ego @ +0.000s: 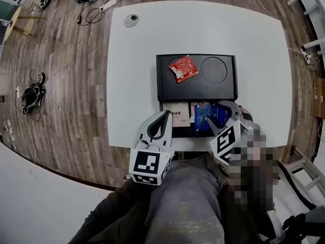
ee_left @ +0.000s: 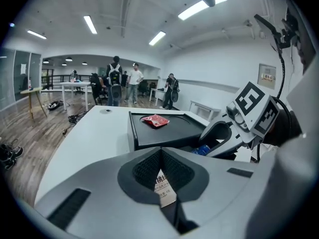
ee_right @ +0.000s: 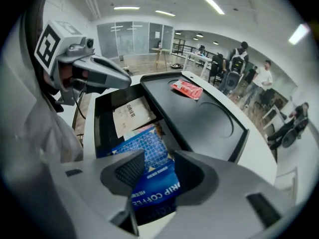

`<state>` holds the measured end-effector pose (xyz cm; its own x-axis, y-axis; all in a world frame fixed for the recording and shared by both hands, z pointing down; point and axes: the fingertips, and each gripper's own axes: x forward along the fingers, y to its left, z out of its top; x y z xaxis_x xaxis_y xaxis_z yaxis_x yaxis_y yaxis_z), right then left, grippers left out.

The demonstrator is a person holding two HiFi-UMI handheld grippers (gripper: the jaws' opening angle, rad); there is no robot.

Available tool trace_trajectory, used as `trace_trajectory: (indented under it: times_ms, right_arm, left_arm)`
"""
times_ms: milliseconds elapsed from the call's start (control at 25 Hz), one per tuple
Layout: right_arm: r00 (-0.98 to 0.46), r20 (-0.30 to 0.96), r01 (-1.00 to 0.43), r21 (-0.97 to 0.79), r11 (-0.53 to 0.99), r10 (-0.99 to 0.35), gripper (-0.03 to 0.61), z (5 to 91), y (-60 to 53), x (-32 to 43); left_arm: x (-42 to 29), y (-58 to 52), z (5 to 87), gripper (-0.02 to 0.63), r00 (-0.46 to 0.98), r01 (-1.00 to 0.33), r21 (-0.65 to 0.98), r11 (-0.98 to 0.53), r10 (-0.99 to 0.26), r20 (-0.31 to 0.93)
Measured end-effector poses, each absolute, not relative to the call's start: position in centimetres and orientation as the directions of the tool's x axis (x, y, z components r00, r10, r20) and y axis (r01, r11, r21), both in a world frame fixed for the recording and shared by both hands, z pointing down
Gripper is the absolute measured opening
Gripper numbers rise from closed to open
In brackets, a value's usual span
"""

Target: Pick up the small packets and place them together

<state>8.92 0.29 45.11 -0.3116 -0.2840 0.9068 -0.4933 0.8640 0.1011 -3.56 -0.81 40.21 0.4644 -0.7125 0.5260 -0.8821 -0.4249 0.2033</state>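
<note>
Right tool (ee_right: 158, 167) spread above blue packet (ee_right: 147, 143), left tool (ee_left: 160, 158) pinching white packet (ee_left: 164, 190)

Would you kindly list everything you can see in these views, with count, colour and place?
table: one, white, on the wooden floor
tray: one, black, on the table's near side
red packet: one, red, on the tray's far flat part
beige packet: one, beige, in the tray's near compartment, left
blue coffee packet: at least one, blue, same compartment, right
white printed packet: one, white, pinched in the left claw
shoes: a pair, dark, on the floor to the left
cables: several, dark and white, on the floor beyond the table
people: several, standing far back in the room
trousers: grey, the person's lap
left claw: grey, shut on the white printed packet
right claw: grey, open over the blue coffee packet
</note>
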Motion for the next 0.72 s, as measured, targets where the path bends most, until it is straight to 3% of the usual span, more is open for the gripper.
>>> trace_trajectory:
  times_ms: [200,520,680,720]
  right_arm:
    - [-0.24,0.94,-0.368,0.144,0.919,-0.243,0.189,46.3,0.9,8.3]
    - [-0.165,0.966,-0.337,0.134,0.932,-0.199,0.18,47.8,1.2,8.3]
    - [-0.142,0.97,-0.221,0.163,0.962,-0.197,0.092,48.3,2.0,7.9]
    - [-0.135,0.968,-0.202,0.182,0.962,-0.212,0.031,48.4,2.1,7.8]
  left_arm:
    - [-3.9,-1.4,40.3,-0.009,0.442,-0.895,0.208,-0.394,-0.728,0.524]
    - [-4.7,-1.2,40.7,-0.009,0.424,-0.905,0.214,-0.368,-0.733,0.531]
    - [-4.8,-1.2,40.8,-0.009,0.425,-0.904,0.217,-0.367,-0.734,0.53]
    - [-4.9,-1.2,40.7,-0.009,0.425,-0.904,0.218,-0.367,-0.734,0.529]
